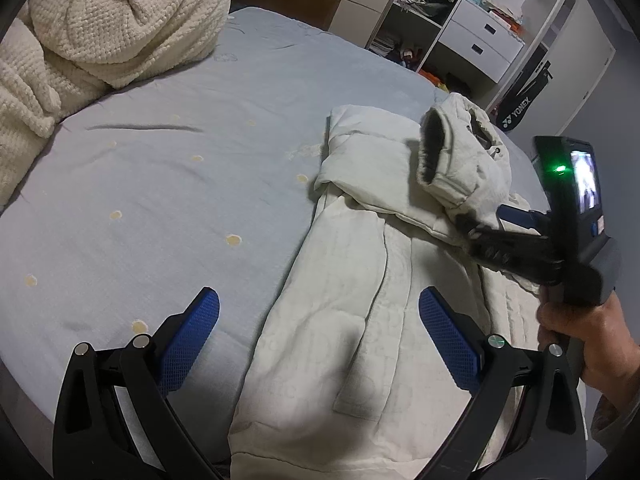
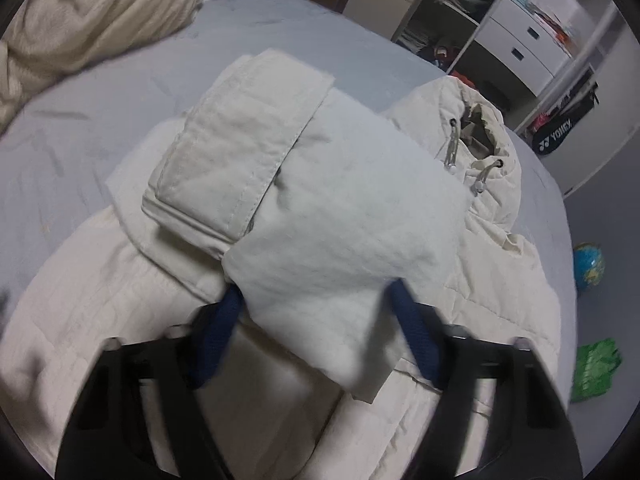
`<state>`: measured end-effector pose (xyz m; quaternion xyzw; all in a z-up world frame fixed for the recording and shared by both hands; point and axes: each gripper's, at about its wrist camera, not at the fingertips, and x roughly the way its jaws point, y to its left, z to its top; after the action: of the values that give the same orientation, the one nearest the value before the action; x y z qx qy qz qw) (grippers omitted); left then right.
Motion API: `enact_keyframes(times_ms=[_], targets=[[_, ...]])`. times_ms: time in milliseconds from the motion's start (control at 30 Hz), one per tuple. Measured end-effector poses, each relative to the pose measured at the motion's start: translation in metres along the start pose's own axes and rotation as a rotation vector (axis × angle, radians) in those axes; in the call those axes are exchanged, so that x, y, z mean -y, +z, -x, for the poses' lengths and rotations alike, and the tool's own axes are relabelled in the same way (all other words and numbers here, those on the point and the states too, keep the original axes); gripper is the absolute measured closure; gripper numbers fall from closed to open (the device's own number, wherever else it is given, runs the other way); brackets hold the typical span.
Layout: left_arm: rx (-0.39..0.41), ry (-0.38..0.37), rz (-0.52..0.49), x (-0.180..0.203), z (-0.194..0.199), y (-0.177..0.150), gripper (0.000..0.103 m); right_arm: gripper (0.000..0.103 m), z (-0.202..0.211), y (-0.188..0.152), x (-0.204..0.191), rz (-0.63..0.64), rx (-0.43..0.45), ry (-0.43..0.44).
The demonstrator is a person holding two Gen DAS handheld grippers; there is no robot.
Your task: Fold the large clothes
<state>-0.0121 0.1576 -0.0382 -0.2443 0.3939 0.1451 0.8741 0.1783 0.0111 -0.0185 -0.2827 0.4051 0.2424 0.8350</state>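
A cream padded hooded jacket (image 1: pixel 352 320) lies on the blue bed sheet (image 1: pixel 160 152), its left sleeve folded across the chest. My left gripper (image 1: pixel 320 332) is open and empty, hovering over the jacket's lower part. My right gripper (image 2: pixel 316 320) has its jaws wide apart around the jacket's right sleeve (image 2: pixel 340 216), which is lifted above the body with the cuff (image 2: pixel 236 152) ahead. In the left wrist view the right gripper (image 1: pixel 480 228) holds that sleeve (image 1: pixel 452 160) up off the jacket. The hood (image 2: pixel 480 136) lies at the far right.
A knitted cream blanket (image 1: pixel 100 28) is bunched at the head of the bed. Open shelves and white drawers (image 1: pixel 476 36) stand beyond the bed, with a Yonex racket bag (image 1: pixel 520 108). A globe (image 2: pixel 588 268) and a green bag (image 2: pixel 596 368) lie on the floor at right.
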Motion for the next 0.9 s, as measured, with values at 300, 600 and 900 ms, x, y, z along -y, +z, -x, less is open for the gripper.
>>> enact_keyframes(times_ms=[300, 600, 900], targets=[[0.0, 0.005, -0.003, 0.0, 0.0, 0.0, 0.007, 0.081, 0.031, -0.012, 0.086, -0.299, 0.102, 0.099], [-0.006, 0.014, -0.014, 0.0, 0.0, 0.0, 0.007, 0.08, 0.014, -0.102, 0.215, -0.857, 0.033, 0.176], [-0.088, 0.036, -0.033, 0.005, -0.012, 0.0, 0.007, 0.08, 0.005, -0.201, 0.258, -1.03, -0.026, 0.205]])
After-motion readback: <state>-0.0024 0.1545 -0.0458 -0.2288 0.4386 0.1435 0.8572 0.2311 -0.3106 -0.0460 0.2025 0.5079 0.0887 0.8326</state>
